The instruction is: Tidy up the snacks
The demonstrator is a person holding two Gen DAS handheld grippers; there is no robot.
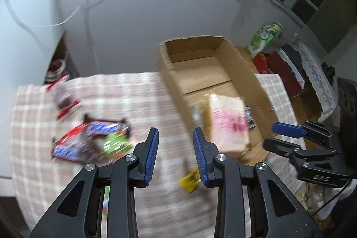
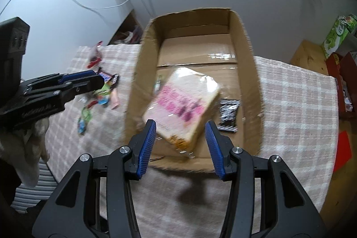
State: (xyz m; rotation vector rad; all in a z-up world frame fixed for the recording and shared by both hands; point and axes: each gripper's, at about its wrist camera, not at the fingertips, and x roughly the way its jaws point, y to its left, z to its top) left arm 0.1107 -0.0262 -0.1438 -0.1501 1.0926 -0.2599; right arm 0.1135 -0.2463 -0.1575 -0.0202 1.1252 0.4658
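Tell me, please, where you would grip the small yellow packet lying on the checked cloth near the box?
Probably by its long edges, from straight above. The yellow packet lies flat and alone on the checked cloth, just in front of the left gripper, whose jaws are empty and apart. Blur hides its exact outline.

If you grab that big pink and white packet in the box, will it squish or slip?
The pink and white packet looks like sliced bread in clear wrap, so it would probably squash under a tight pinch. The shiny film may slide between the pads. It looks light for its size, and sits tilted in the cardboard box, so a nudge might tip it flat.
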